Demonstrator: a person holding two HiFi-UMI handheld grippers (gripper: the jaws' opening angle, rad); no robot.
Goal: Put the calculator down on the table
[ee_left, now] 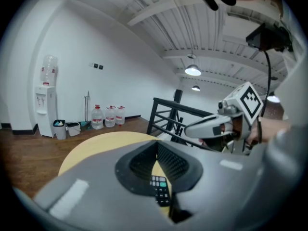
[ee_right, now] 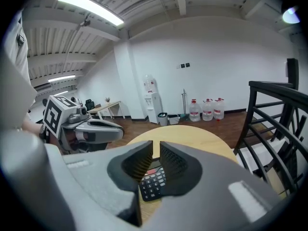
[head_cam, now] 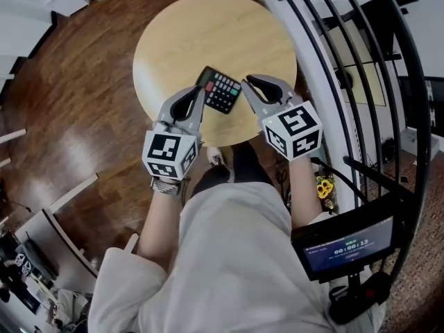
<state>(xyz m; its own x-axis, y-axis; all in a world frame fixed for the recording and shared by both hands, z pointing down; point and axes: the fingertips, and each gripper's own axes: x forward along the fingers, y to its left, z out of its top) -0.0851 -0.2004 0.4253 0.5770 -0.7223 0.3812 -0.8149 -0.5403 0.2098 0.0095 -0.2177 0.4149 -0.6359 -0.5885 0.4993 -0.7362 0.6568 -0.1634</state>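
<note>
Wooden table (head_cam: 208,33) carried the calculator (head_cam: 220,89), flat between the grippers. Left gripper (ee_left: 156,146) jaws pressed together, empty; right gripper (ee_right: 156,150) jaws narrowly apart, empty. Placement judged done; next, back clear.

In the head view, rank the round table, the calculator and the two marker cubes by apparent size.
Round table
Left marker cube and right marker cube: alike, both enlarged by nearness
Calculator smallest

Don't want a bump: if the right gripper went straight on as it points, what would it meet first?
Likely the table just beyond the calculator; depth is unclear, so it might clip that first.
</note>
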